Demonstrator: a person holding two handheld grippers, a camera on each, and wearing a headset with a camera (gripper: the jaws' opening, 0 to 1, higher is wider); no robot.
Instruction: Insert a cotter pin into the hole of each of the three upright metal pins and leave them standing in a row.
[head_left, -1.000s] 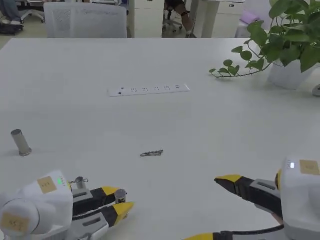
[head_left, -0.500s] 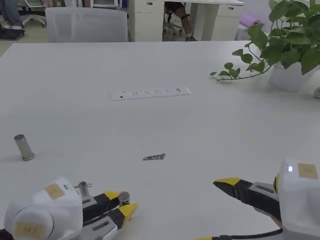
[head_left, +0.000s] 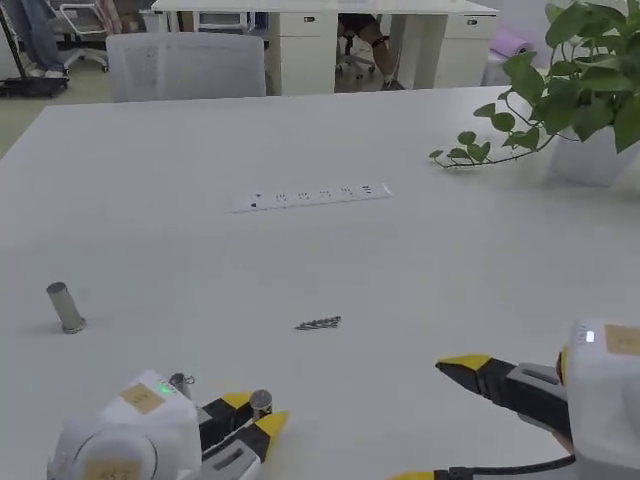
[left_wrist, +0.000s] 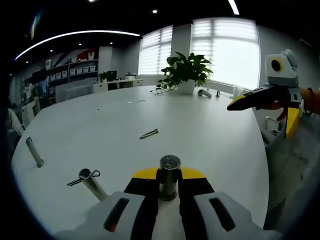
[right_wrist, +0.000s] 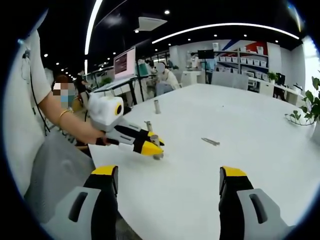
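Clamping, left gripper (left_wrist: 169, 175): jaws narrow, closed on the held pin (left_wrist: 170, 164), which stands upright with its flat top just above the yellow tips, near the front left edge of the table (head_left: 420, 250).
Right gripper (right_wrist: 168, 176): jaws spread wide with nothing between them, off the table's near right, well apart from the left gripper.
Second pin (left_wrist: 93, 183): just beside the left gripper, with a fitted cotter pin (left_wrist: 81, 177) across its top.
Loose cotter pin (head_left: 318, 323): flat on the bare tabletop, farther in than both grippers, touching nothing.
Third pin (head_left: 66, 307): upright and alone at the far left, well apart from the other two.
Farther out: power strip (head_left: 310, 196) across mid-table; potted plant (head_left: 575, 90) at the far right corner; chair (head_left: 185, 65) past the far edge.
In the way: in the head view, the left gripper's white body covers most of the second pin, leaving only its top and the loop of the fitted cotter pin.
Left gripper view: second pin seen nearly whole; right gripper entering from the right.
Right gripper view: left gripper side-on with the held pin at its tips, a hand (right_wrist: 87, 134) behind it; third pin beyond, loose cotter pin to the right.
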